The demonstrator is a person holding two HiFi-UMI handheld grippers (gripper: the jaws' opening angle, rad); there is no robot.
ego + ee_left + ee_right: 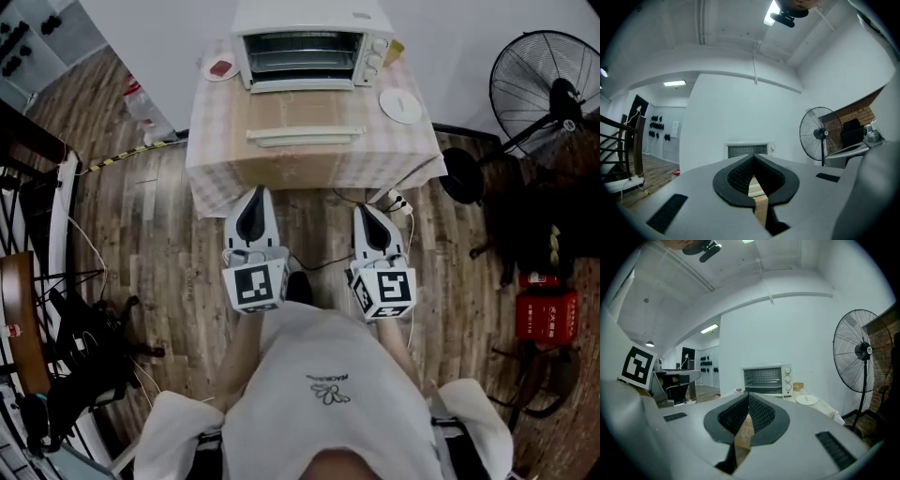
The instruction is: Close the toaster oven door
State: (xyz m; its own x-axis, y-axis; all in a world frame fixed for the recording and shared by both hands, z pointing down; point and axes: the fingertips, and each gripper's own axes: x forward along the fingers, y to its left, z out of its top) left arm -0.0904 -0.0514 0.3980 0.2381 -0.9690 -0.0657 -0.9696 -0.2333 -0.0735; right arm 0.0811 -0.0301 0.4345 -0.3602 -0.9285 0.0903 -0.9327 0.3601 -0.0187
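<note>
A table (pixel 309 169) under a checked cloth stands against a white wall (pixel 169 47). Wood-plank floor (pixel 159 253) spreads in front of the table and to its left. Right of the table stands 1 black fan (pixel 548 94), and a red box (pixel 547 314) lies farther from the wall. 1 ceiling strip light (pixel 675 83) glows.

The white toaster oven (pixel 309 17) stands at the far edge of the table (pixel 214 141), near the middle, with three knobs (pixel 379 52) down its right side. Its door (pixel 305 114) is folded down flat and open, its cream handle (pixel 305 136) pointing toward the table's near edge.
</note>
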